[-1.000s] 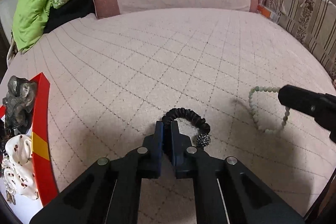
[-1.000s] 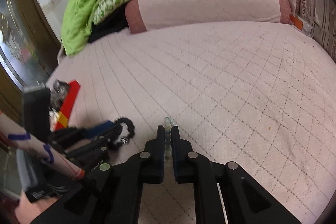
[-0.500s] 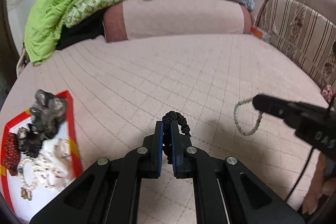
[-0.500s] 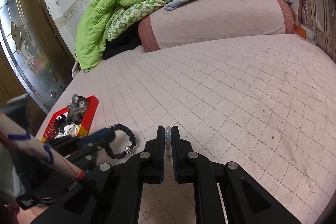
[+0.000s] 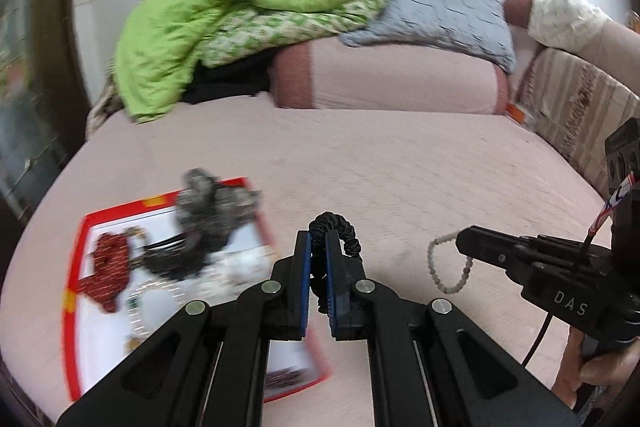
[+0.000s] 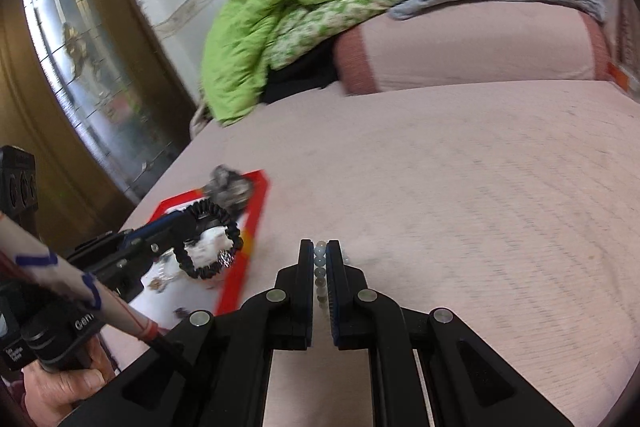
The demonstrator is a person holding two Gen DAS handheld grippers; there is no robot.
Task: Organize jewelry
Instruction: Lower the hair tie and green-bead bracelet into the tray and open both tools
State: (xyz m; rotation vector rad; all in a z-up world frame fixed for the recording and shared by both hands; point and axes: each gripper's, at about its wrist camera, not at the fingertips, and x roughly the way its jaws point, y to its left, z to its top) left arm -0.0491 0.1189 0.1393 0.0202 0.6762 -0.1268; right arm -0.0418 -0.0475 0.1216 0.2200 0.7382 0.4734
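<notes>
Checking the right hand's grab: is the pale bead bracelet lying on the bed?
No, the pale bead bracelet hangs from the right gripper.

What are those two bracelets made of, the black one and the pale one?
The black bracelet looks like ruffled fabric over elastic, matte, judging by its crinkled folds, with one sparkly, seemingly rhinestone bead. The pale bracelet is a string of small round beads, smooth and slightly glossy, whitish-green; they could be stone, glass or plastic. Its thread is hidden.

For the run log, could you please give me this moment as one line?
left gripper: shut on black bracelet | right gripper: shut on pale bead bracelet | both lifted near red tray
</notes>
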